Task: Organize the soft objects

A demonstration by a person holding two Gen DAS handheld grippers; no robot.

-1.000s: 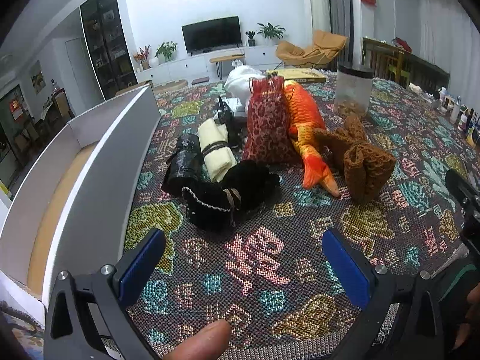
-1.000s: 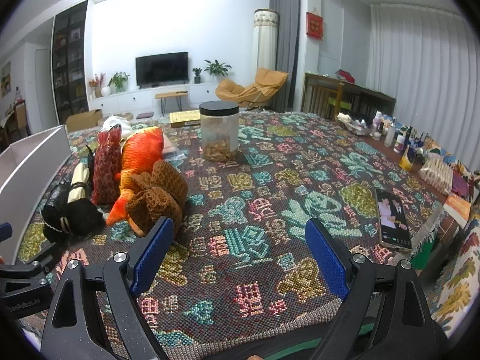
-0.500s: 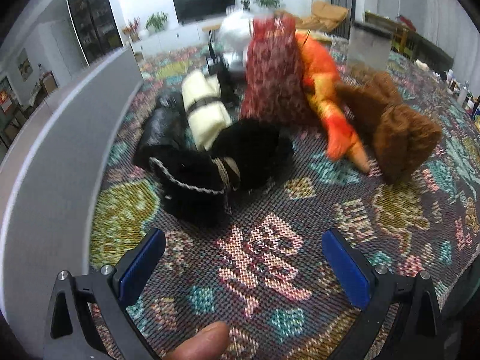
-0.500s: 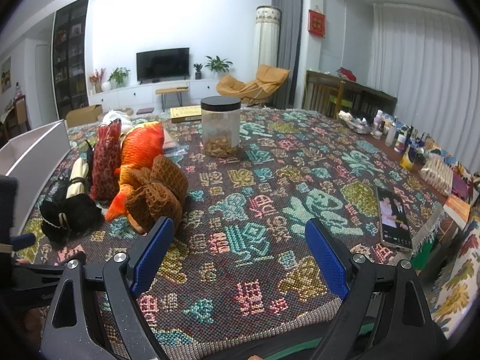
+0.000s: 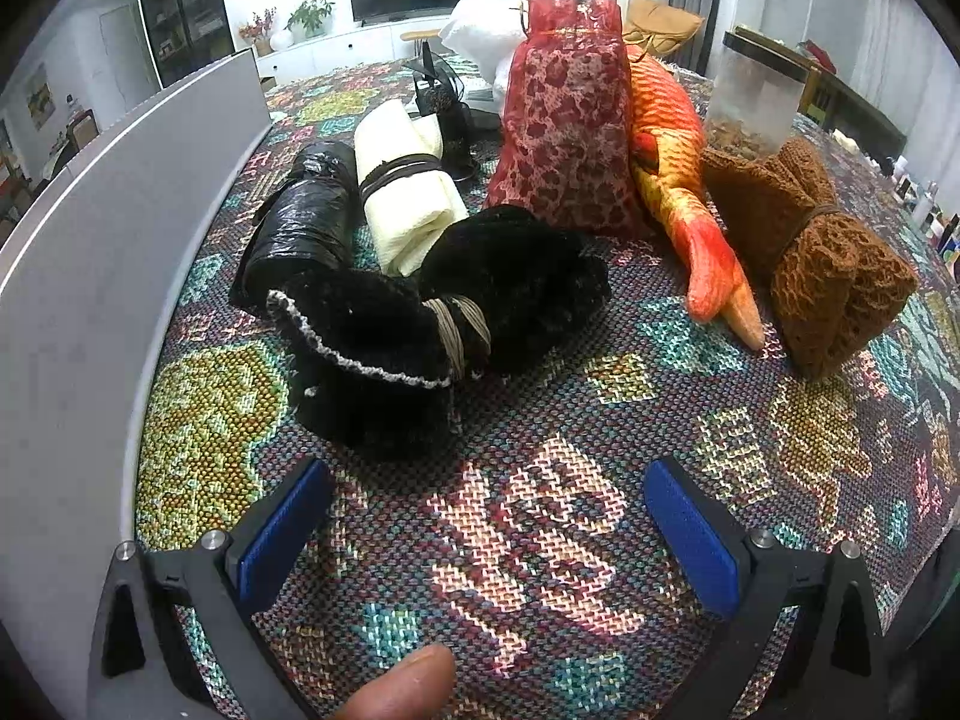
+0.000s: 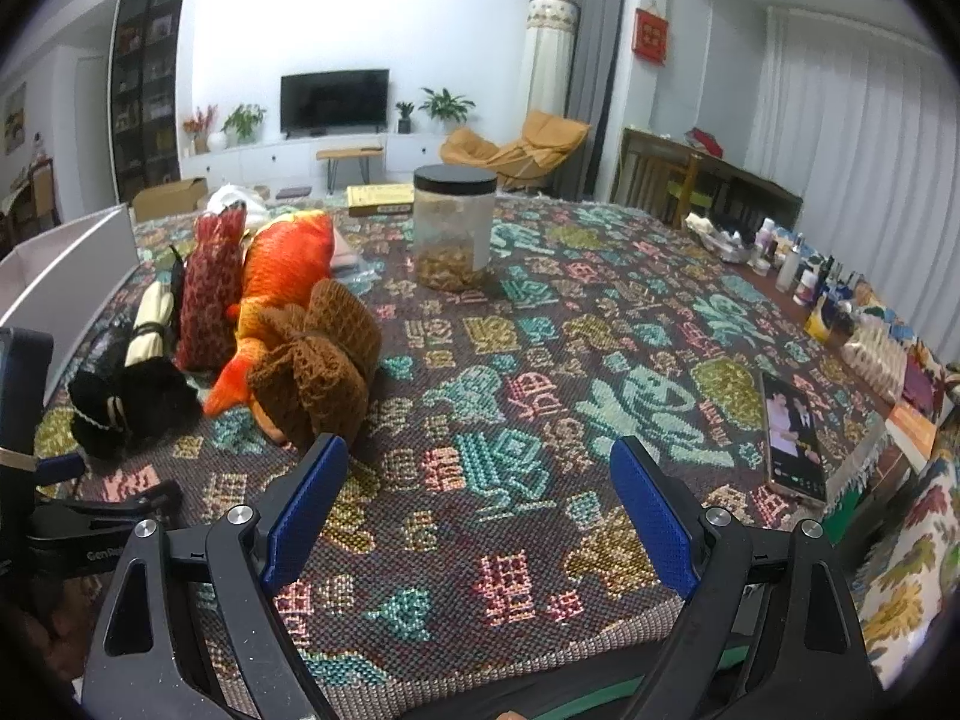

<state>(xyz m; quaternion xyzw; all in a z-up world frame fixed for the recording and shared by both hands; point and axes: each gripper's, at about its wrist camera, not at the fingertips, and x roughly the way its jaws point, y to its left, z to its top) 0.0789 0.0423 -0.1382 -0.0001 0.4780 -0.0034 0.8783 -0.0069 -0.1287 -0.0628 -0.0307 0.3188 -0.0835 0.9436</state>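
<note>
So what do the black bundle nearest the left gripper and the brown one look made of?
Black bundle: looks like plush or fleece, matte and fuzzy, pale stitched edge, tied with cord. Brown bundle: seems an open knit or crochet, honeycomb holes visible, cinched in the middle.

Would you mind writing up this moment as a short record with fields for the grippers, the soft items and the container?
left gripper: left gripper open, empty, low over the patterned cloth
right gripper: right gripper open, empty
nearest soft item: black fuzzy bundle, tied with cord, just ahead of the left gripper
other soft items: cream roll, black shiny roll, red pouch, orange fish plush, brown knit bundle
container: white box, to the left
</note>
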